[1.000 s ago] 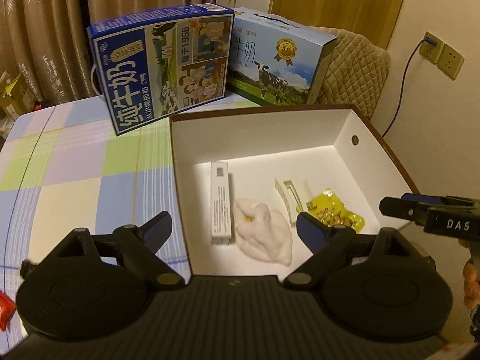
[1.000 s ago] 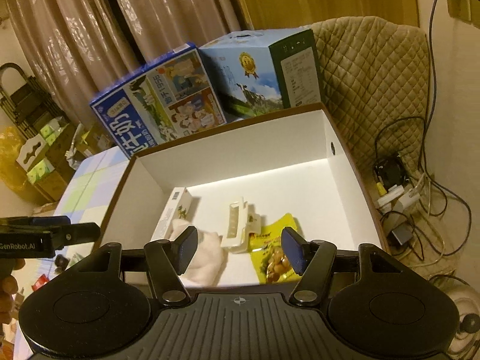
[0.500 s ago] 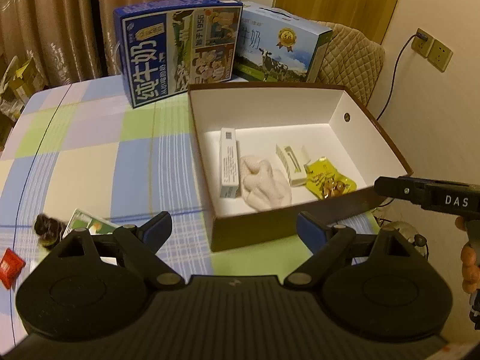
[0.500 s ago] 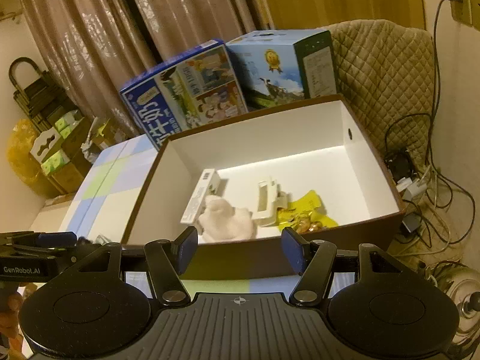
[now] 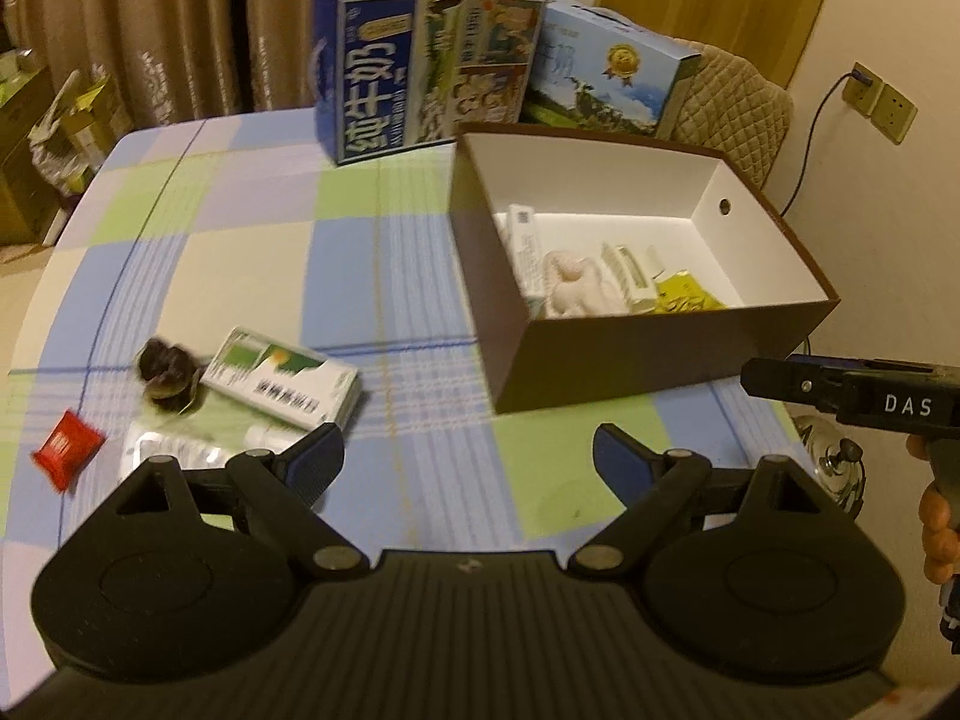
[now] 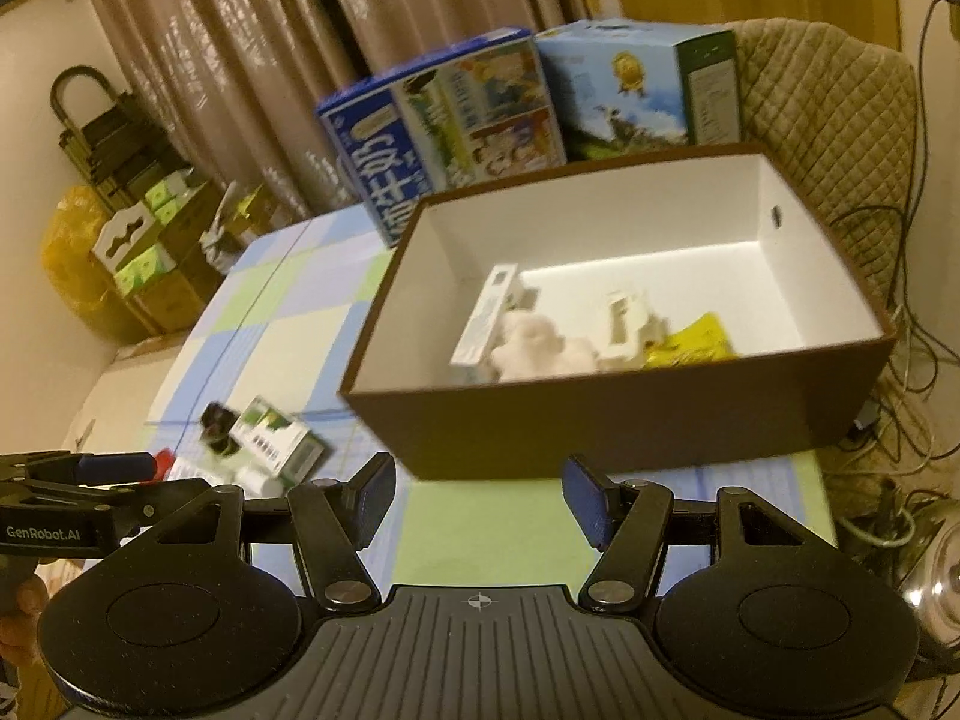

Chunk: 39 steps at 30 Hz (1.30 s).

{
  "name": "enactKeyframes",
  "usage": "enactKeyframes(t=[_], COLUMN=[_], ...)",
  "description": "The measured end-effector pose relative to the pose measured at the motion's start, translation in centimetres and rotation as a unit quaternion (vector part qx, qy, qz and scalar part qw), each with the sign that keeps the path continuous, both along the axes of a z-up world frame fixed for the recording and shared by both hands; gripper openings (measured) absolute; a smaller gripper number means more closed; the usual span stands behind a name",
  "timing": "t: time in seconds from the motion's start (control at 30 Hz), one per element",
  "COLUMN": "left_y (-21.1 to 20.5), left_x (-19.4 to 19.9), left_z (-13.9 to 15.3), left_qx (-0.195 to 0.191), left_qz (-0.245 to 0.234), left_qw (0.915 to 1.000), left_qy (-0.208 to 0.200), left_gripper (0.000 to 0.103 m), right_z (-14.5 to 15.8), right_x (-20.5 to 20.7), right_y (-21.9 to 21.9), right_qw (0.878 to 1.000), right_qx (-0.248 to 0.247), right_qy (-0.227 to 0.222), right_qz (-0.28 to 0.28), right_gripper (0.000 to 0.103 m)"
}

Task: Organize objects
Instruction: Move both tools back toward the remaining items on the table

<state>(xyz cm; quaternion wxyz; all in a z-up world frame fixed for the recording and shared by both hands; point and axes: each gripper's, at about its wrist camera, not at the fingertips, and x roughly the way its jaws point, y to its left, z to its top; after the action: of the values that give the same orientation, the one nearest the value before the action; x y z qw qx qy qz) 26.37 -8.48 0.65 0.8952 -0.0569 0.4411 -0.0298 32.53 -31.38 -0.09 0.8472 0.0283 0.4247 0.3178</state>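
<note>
Nearest the cameras, the left hand-held gripper (image 5: 468, 459) hangs over the checked bench (image 5: 252, 252) with its jaws spread wide and nothing between them; the right hand-held gripper (image 6: 478, 501) is likewise wide and empty, just short of the brown box (image 6: 600, 426). Beside the left gripper's fingertip lie a blister pack (image 5: 174, 450), a red packet (image 5: 65, 447), a green-and-white carton (image 5: 282, 384) and a dark clump (image 5: 165, 375) touching that carton. Farther on, the open box holds a long white carton (image 5: 525, 246) against its left wall, a pale soft lump (image 5: 579, 288), a white plastic piece (image 5: 627, 270) and a yellow packet (image 5: 684, 297). Behind it stand a blue milk case (image 5: 420, 66) and a lighter blue case (image 5: 606, 78), with curtains (image 5: 150, 24) beyond.
</note>
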Motion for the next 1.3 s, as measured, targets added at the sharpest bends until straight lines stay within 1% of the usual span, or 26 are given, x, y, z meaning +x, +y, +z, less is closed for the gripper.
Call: enactKeyframes(t=[0.23,0.6,0.77,1.0,1.13,1.3], left_y=[3.2,9.5,12.3,15.3,16.6,18.4], left_x=[-2.5,-6.1,-7.1,-7.7,-8.0,-8.4], left_z=[-0.2,-1.3,-1.7,-2.4,-2.9,-3.8], left_qx=[-0.001,0.003,0.006,0.009,0.010,0.012], left_qz=[0.020,0.070,0.091,0.107,0.112,0.124], left_qw=[0.9998,0.9974,0.9955,0.9936,0.9929,0.9913], left_qy=[0.004,0.019,0.025,0.034,0.038,0.045], left_gripper=[0.088,0.088,0.088,0.088,0.088,0.088], right_z=[-0.6,-2.1,-2.8,-4.1,-5.0,-6.4], right_x=[-2.3,-4.9,-5.6,-6.6,-7.3,-7.7], right_y=[3.2,9.1,11.6,15.2,17.2,19.9], right_qw=[1.000,0.997,0.995,0.991,0.988,0.979], right_qx=[-0.009,-0.026,-0.033,-0.042,-0.054,-0.058], right_qy=[0.007,0.015,0.018,0.017,0.005,-0.016], right_qz=[0.026,0.070,0.092,0.123,0.148,0.195], right_gripper=[0.059,0.059,0.059,0.059,0.059,0.059])
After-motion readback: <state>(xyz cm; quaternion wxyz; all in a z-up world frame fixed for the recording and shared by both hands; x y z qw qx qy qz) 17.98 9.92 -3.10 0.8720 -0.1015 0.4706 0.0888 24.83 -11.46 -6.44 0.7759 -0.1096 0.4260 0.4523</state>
